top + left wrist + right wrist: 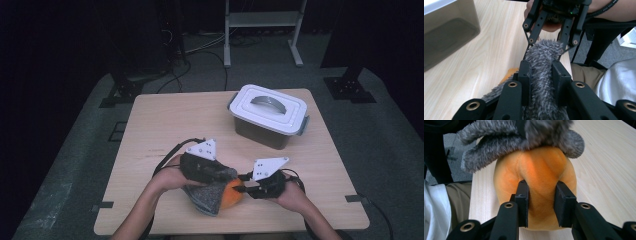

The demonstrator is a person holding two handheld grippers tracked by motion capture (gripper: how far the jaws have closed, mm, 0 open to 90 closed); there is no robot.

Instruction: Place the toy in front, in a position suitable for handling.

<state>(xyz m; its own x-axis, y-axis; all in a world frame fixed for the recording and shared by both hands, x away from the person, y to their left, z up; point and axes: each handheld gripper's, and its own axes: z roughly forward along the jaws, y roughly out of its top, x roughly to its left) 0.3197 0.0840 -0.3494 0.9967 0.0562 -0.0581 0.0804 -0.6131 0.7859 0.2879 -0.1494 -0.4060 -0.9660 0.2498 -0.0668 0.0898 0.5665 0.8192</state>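
A plush toy lies near the table's front edge, with a grey furry part point(207, 197) and a round orange part point(233, 195). My left gripper point(227, 175) comes in from the left and is shut on the grey fur point(542, 55), which bulges up between its jaws point(541, 72). My right gripper point(243, 187) comes in from the right and is shut on the orange part point(536, 167), its pads point(522, 195) pressing into the soft cloth. The grey fur point(506, 135) drapes over the top of the orange part. The two grippers face each other across the toy.
A closed plastic box with a white lid and grey handle point(270, 112) stands at the back right of the wooden table point(165, 125); its side point(446, 32) appears in the left gripper view. Dark floor, cables and a white frame lie behind the table.
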